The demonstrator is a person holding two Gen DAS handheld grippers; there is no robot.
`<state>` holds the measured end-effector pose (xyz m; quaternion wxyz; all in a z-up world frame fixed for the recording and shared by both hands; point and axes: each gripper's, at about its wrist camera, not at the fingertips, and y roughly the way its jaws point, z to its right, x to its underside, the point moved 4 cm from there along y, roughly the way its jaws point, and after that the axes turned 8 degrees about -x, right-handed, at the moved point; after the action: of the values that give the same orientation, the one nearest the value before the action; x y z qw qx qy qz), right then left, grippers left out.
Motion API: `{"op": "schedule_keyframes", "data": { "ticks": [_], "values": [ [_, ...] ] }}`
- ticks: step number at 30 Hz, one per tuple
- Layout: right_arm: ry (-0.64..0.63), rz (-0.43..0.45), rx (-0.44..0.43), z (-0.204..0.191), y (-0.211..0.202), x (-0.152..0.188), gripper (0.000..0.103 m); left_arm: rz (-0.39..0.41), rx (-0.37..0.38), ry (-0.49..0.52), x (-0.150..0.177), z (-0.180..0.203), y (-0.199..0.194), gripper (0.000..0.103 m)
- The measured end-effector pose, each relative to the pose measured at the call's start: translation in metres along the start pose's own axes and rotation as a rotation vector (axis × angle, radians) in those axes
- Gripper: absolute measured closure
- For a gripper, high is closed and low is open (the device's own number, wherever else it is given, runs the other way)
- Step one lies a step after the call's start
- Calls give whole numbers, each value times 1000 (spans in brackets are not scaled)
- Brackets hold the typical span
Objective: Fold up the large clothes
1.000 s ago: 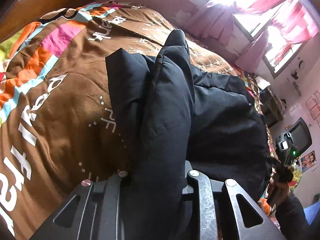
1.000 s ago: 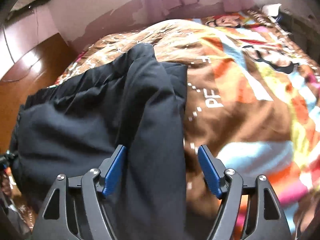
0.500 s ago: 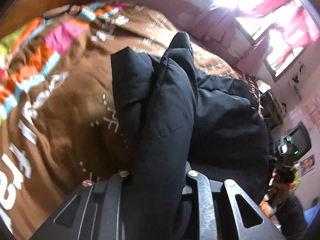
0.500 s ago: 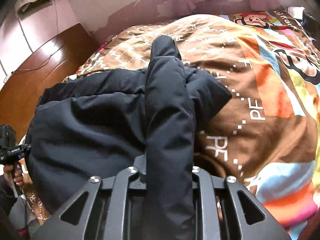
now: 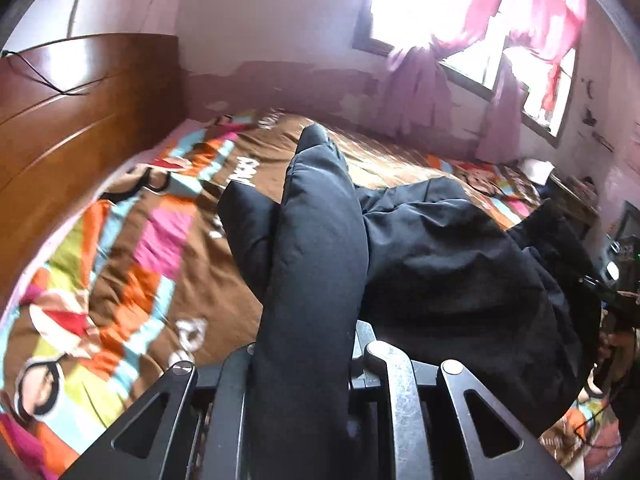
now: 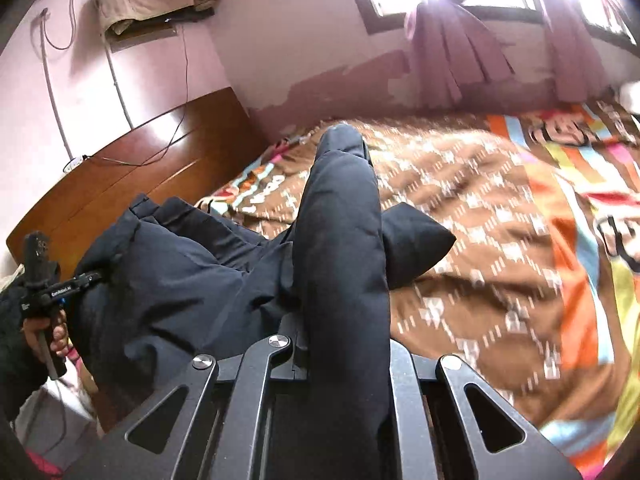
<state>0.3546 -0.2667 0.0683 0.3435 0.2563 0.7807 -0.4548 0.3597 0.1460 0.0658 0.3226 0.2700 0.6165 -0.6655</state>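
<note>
A large black padded jacket (image 5: 448, 264) hangs between my two grippers above the bed. My left gripper (image 5: 304, 344) is shut on a thick fold of it (image 5: 316, 248), and the fingers are hidden by the cloth. My right gripper (image 6: 340, 340) is shut on another fold of the same jacket (image 6: 340, 240). The rest of the jacket (image 6: 172, 272) sags to the left in the right wrist view. The left gripper (image 6: 86, 278) shows there at the far left, held in a hand and biting the jacket's edge.
The bed has a brown and multicoloured quilt (image 5: 132, 264), also in the right wrist view (image 6: 500, 248). A wooden headboard (image 5: 68, 128) stands at the left. Windows with pink curtains (image 5: 416, 88) are behind the bed. A monitor (image 5: 628, 232) stands at the far right.
Both grippers have risen and lifted the jacket off the quilt. The right gripper was open a second ago and has shut on the fold. The views now tilt up toward the wall and windows.
</note>
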Motion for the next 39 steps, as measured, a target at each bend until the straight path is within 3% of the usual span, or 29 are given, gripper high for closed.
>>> {"op": "schedule_keyframes", "data": {
  "ticks": [5,9,13,15,18,20,21,25,28,29,39],
  "values": [
    [-32,-30,66,1,60,-37,94,-31,-70,-38,-27,-12,55,87],
    [3,-96,169,21,107,-33,91,-113,-124,-71,-17,-18,115,86],
    [67,-166,265,55,132,-16,82,-162,-128,-180,5,-36,143,70],
    [120,-160,262,67,131,-6,67,-160,-104,-211,8,-42,143,62],
    [144,-139,276,72,124,0,55,-165,-89,-238,11,-47,139,53],
    [152,-97,292,69,114,1,29,-174,-120,-264,12,-53,136,32],
    [150,-76,303,77,117,0,21,-167,-136,-280,12,-55,132,27],
    [114,10,347,70,98,-11,12,-96,-147,-311,10,-56,107,5],
    [82,68,350,53,77,-16,2,-39,-127,-307,8,-47,82,4],
    [71,85,347,49,71,-18,2,-21,-125,-298,7,-44,74,0],
    [2,234,290,-26,-3,-2,1,172,-104,-72,14,16,-30,0]
  ]
}}
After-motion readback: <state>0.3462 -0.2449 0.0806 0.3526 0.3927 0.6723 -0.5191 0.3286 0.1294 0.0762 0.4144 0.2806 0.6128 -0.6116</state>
